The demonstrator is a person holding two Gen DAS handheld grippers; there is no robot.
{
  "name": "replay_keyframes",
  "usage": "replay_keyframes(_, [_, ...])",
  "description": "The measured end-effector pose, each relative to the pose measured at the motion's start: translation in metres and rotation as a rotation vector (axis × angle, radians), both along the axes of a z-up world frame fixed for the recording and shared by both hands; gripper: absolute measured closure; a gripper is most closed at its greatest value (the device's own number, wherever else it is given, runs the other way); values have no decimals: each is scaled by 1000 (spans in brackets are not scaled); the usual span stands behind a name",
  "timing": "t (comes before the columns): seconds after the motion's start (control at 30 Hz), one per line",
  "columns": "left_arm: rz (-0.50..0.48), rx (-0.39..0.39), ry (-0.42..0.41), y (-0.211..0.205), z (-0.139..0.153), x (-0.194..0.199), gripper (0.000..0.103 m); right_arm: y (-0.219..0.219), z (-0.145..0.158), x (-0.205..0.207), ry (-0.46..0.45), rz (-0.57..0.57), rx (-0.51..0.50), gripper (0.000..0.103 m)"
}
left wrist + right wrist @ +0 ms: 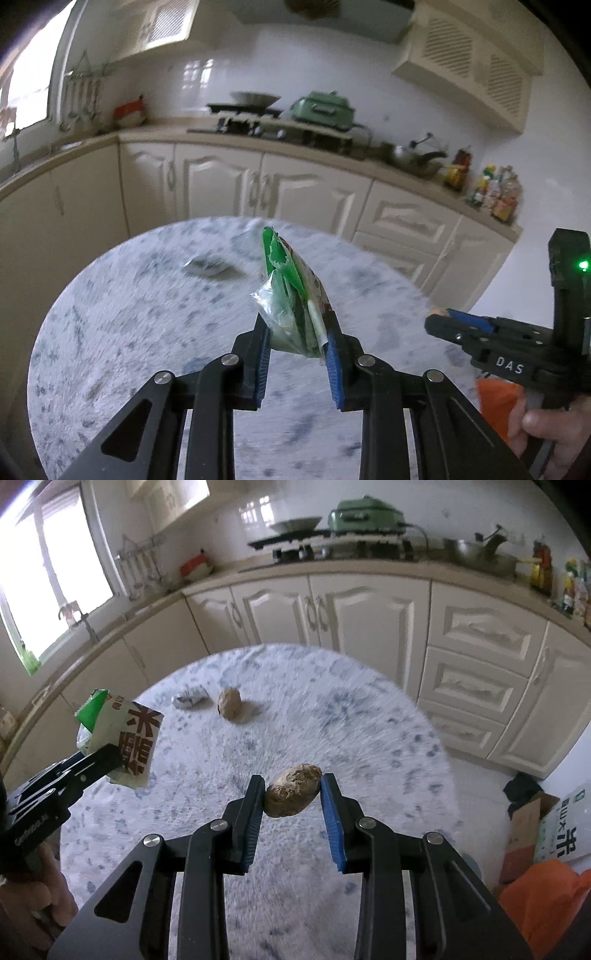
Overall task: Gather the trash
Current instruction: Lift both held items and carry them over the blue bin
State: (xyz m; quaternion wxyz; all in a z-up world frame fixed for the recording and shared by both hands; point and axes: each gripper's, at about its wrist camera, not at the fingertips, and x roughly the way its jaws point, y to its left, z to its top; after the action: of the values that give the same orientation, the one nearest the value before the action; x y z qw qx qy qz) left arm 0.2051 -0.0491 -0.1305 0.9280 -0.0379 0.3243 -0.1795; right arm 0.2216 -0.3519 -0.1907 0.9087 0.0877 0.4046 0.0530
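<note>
My left gripper (295,325) is shut on a green and white snack wrapper (291,291) and holds it above the round marble table (110,332). The wrapper also shows in the right wrist view (125,738), at the left. My right gripper (293,786) is shut on a brown crumpled paper ball (291,790) above the table (332,720). A second brown ball (229,703) and a small silvery crumpled wrapper (190,698) lie on the far side of the table. The right gripper shows in the left wrist view (443,321) at the right.
An orange bag (546,897) sits low at the right, beside a cardboard box (524,827) and a rice sack on the floor. Cream kitchen cabinets (369,609) and a counter with a stove, pots and bottles run behind the table.
</note>
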Motion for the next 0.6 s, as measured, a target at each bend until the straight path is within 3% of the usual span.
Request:
replay_keyframes(0.27, [-72, -26, -61, -30, 38, -34, 81, -34, 38, -33, -78, -65, 2, 72])
replay_keyframes(0.6, [-214, -24, -101, -106, 57, -49, 81, -98, 61, -74, -126, -205, -12, 72])
